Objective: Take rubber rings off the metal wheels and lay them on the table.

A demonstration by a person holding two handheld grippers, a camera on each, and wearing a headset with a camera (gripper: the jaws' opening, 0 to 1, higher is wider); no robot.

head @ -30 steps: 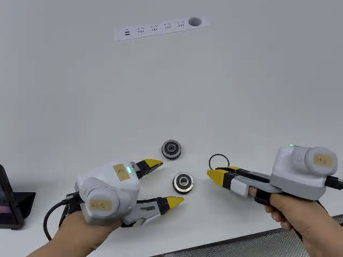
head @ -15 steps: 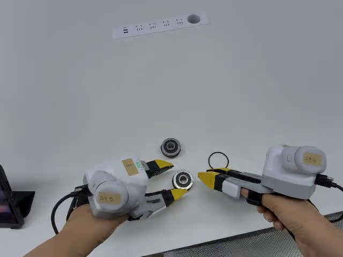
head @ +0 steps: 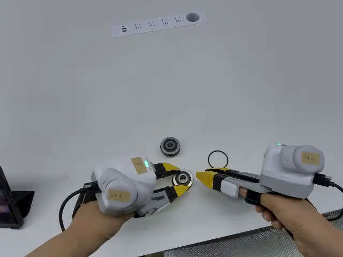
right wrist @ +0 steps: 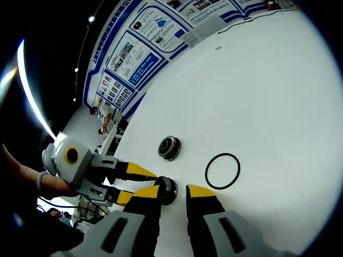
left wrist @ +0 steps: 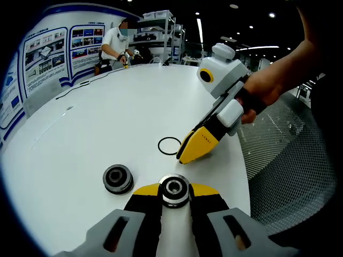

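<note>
A metal wheel (head: 183, 178) with a black rubber ring sits between the yellow fingertips of my left gripper (head: 177, 179), which is shut on it low over the table; in the left gripper view the wheel (left wrist: 174, 189) touches both tips. My right gripper (head: 206, 178) hovers just right of that wheel, its jaws a little apart with nothing between them (right wrist: 172, 193). A second wheel (head: 170, 145) lies flat farther back. One loose black rubber ring (head: 218, 159) lies on the white table (head: 257, 96), beyond the right gripper.
A white power strip (head: 158, 23) lies at the far edge of the table. A dark device (head: 8, 203) stands at the left edge. The table's front edge runs under both hands, with a mesh surface (head: 236, 246) below it.
My left gripper moved right and closed its jaws around the nearer wheel. My right gripper shifted left toward that wheel.
</note>
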